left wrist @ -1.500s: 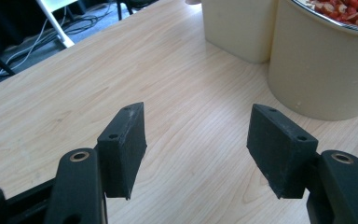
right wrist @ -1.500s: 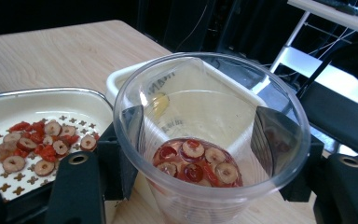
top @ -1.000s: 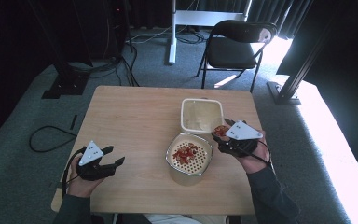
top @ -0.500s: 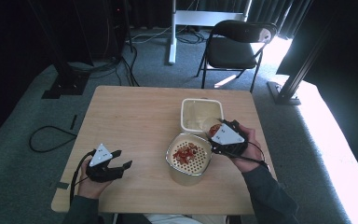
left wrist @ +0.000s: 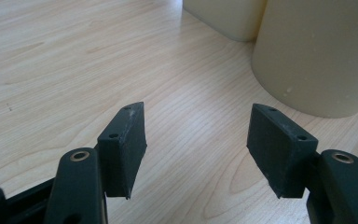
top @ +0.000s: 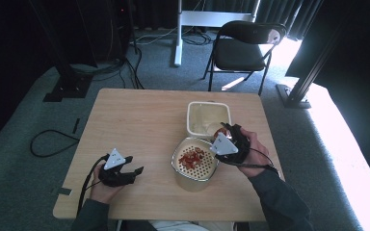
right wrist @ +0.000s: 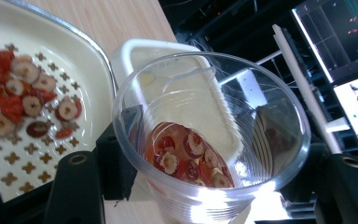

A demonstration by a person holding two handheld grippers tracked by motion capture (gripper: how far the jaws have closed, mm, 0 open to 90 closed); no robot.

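Right gripper [right wrist: 205,186] pinches the clear plastic cup [right wrist: 209,140] of jujube slices beside the strainer [right wrist: 51,154]; thin, crushable walls, so grip gently mid-wall. Left gripper [left wrist: 196,149] jaws spread, empty.

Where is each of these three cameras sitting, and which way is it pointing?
High view: above the table, looking down; both forearms, left gripper, right gripper.
Left gripper view: low over the wood, between open fingers, facing the strainer pot.
Right gripper view: along fingers clamping a clear cup of red slices.
Shared: strainer pot, cream tub.
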